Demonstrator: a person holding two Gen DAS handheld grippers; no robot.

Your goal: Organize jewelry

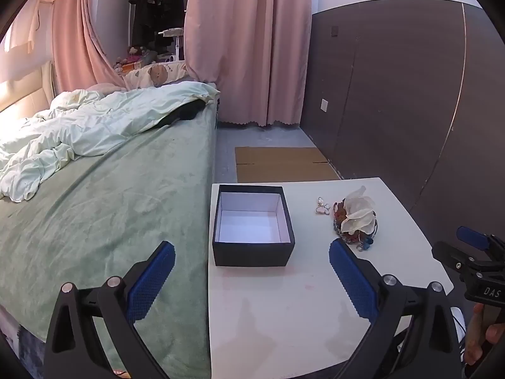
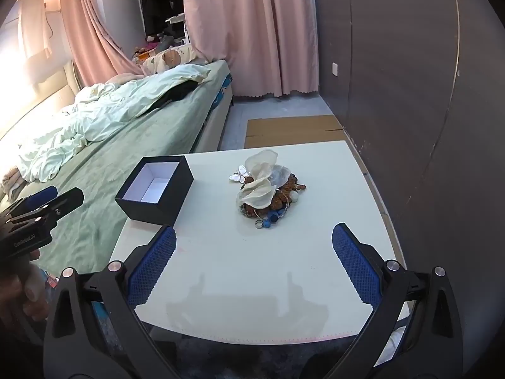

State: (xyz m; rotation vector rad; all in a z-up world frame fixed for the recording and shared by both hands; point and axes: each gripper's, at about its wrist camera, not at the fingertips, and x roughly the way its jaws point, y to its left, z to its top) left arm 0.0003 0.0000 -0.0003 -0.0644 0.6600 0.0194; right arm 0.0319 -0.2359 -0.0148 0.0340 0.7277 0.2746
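black tongs (image 1: 473,246) marked "das", black box (image 1: 252,254)

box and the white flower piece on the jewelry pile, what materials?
Box: looks like rigid paperboard, matte black outside, white lining; crisp flat walls, no gloss. Flower piece: probably thin fabric or shell-like plastic, cream, slightly translucent, curled petals. Can't tell which.

Open box and jewelry heap on a white table beside the bed

The black box (image 1: 253,225), lidless and white inside, stands on the table (image 1: 284,300). Right of the box lies the jewelry pile (image 1: 355,219). The left gripper (image 1: 252,278) is spread wide just before the box; the right gripper (image 1: 473,252) shows far right.
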